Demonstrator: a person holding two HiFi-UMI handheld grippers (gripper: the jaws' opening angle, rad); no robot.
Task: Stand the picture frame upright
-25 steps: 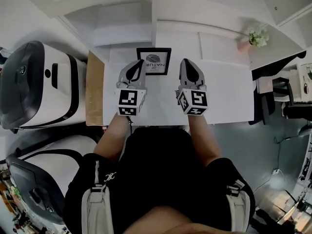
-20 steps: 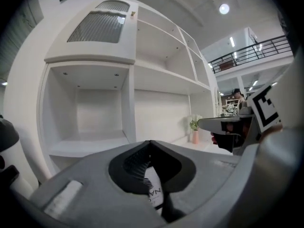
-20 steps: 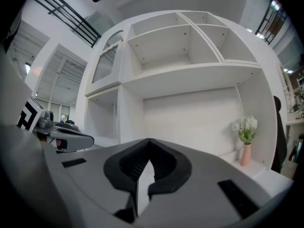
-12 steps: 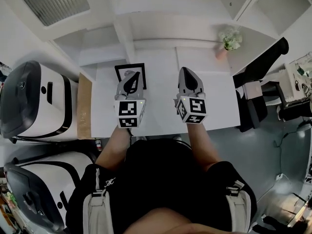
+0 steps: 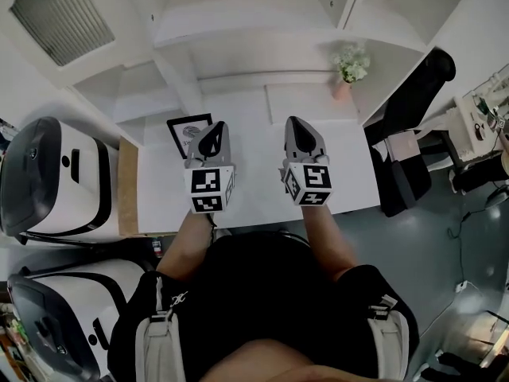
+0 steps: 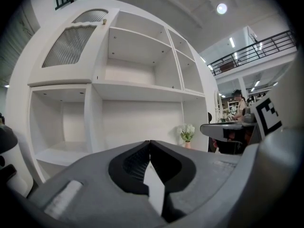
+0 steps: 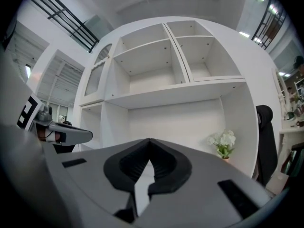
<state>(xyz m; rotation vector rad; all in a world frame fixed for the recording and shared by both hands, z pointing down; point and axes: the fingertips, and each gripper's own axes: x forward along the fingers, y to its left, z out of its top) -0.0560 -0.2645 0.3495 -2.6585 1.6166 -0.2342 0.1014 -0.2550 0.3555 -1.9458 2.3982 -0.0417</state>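
Matt grey plastic left tongs (image 6: pixel 150 142) and right tongs (image 7: pixel 149 141); smooth matt white shelving (image 6: pixel 137 120); glossy machine casing (image 5: pixel 83 185)

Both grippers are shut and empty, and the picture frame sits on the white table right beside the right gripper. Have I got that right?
Not quite. The frame sits on the table beside the left gripper, not the right gripper; the head view shows it. The rest holds: both grippers are shut and empty.

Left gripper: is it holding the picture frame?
No, the left gripper is shut on nothing; the picture frame sits on the white desk, out of its jaws.
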